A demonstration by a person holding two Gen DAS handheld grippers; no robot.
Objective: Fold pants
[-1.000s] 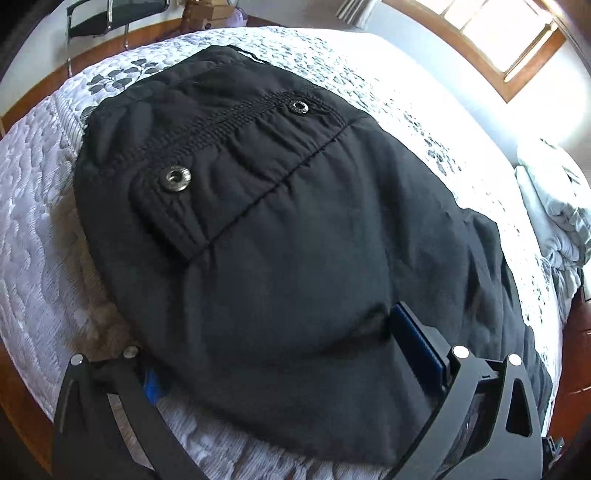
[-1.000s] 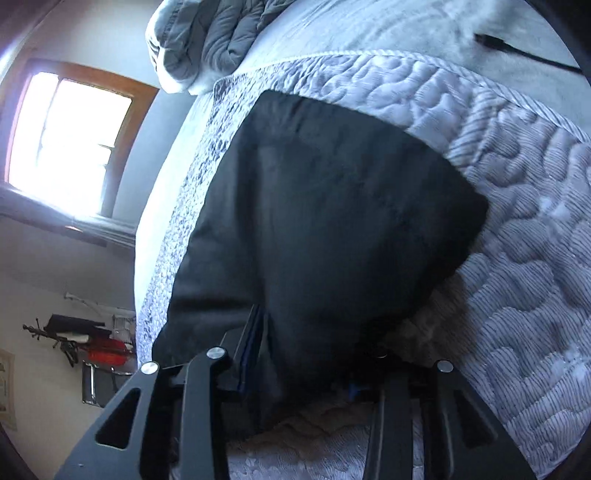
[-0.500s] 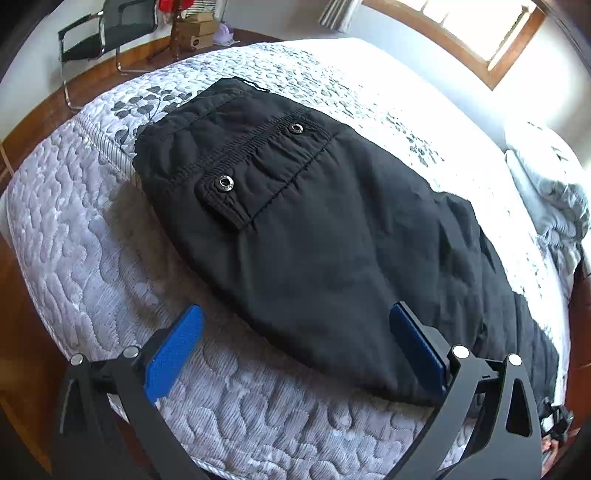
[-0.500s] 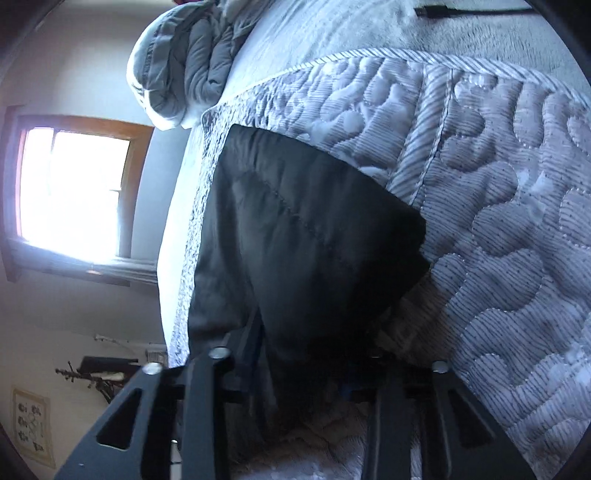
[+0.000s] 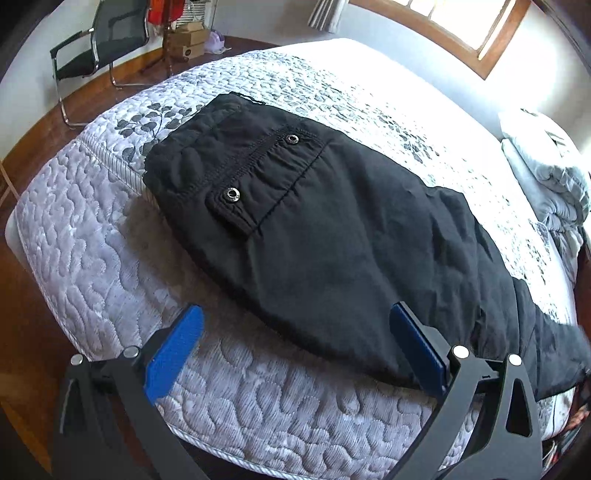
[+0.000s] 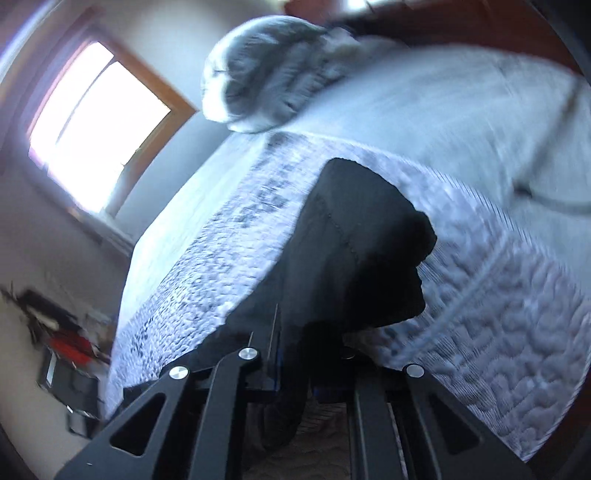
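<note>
Lying lengthwise along the bed (image 5: 92, 236), black pants (image 5: 332, 229) run from the waistband to the leg end clamped, apparently, in the right hand-held gripper (image 6: 295, 373), while the left hand-held gripper (image 5: 295, 350), jaws apart, hovers beside the seat edge.

A quilted mattress (image 5: 110, 266) fills the frame's middle, over a wooden floor (image 5: 33, 147). Upper left stands a black chair (image 5: 99, 40); upper right, a sunlit wood-framed window (image 5: 461, 26). Grey bedding (image 5: 554, 177) lies at right.
</note>
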